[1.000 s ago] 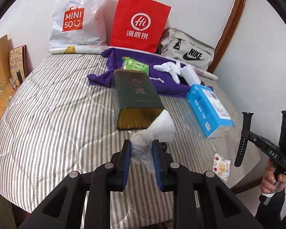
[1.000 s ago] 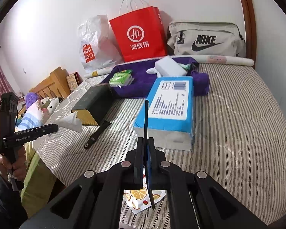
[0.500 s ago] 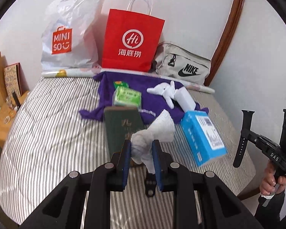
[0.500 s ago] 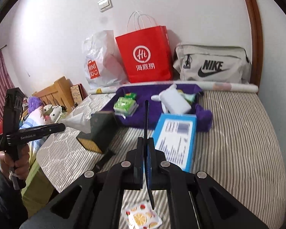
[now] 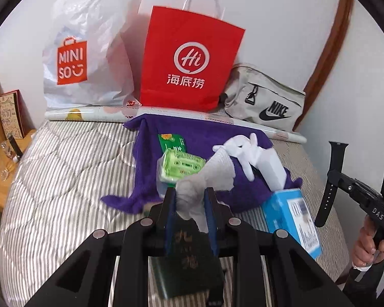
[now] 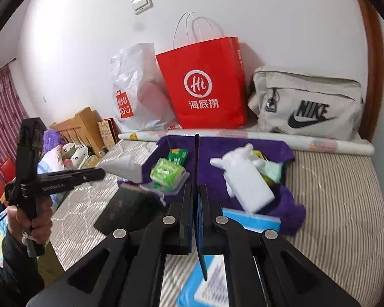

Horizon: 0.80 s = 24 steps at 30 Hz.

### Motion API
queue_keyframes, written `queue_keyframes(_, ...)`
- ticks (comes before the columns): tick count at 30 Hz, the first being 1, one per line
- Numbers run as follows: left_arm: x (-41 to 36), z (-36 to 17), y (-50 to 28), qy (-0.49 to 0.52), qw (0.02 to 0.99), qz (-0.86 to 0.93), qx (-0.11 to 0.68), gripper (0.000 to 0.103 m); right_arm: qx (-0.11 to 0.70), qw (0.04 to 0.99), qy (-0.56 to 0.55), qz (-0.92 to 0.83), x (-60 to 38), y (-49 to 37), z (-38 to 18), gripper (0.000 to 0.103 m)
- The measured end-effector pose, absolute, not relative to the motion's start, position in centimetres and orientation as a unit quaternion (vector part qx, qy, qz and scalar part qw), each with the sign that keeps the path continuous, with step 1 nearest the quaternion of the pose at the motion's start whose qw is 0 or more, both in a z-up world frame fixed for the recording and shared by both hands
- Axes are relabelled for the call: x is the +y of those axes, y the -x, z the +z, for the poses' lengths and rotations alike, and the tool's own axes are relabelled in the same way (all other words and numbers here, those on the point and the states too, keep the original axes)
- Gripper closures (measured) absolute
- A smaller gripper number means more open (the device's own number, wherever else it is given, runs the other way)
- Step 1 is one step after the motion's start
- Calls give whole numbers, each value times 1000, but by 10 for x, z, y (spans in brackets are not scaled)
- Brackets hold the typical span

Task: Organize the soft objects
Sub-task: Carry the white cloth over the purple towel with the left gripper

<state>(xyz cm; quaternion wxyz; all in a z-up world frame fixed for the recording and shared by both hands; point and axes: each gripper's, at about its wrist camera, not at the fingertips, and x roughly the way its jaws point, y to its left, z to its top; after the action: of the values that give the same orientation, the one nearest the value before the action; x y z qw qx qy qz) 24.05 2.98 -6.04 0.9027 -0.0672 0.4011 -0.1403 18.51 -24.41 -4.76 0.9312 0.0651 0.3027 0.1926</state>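
Note:
My left gripper [image 5: 190, 197] is shut on a crumpled white tissue [image 5: 210, 176], held in the air above the dark green book [image 5: 187, 261] and just short of the purple cloth [image 5: 199, 138]. My right gripper [image 6: 197, 192] is shut on a black watch strap [image 6: 197, 163] that stands upright between its pads; the strap also shows in the left wrist view [image 5: 330, 181]. On the purple cloth [image 6: 217, 148] lie a white plush toy [image 6: 233, 158], a white tissue pack [image 6: 248, 186] and green tissue packs [image 6: 167, 172]. The held tissue shows in the right wrist view [image 6: 125, 166].
A blue tissue box [image 5: 291, 222] lies right of the book. A Miniso bag [image 5: 87, 48], a red paper bag [image 5: 189, 61] and a Nike bag [image 5: 266, 105] stand against the wall. A wooden headboard [image 6: 79, 125] and plush toys [image 6: 71, 151] are at the left.
Both grippers moved forward over the bed toward the purple cloth, each keeping its hold. The book and blue box now lie under and beside the grippers.

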Motion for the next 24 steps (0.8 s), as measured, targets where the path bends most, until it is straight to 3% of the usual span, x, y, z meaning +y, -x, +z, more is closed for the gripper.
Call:
queue_keyframes(7,26,-71,-284,75,896,-136,416,81,310,923,-72,216,-229,-244,-45,100)
queue_keyframes(24,17,-107,-357,86,865,-133,475,81,418,885,-104,177,-234,-346,-106,99)
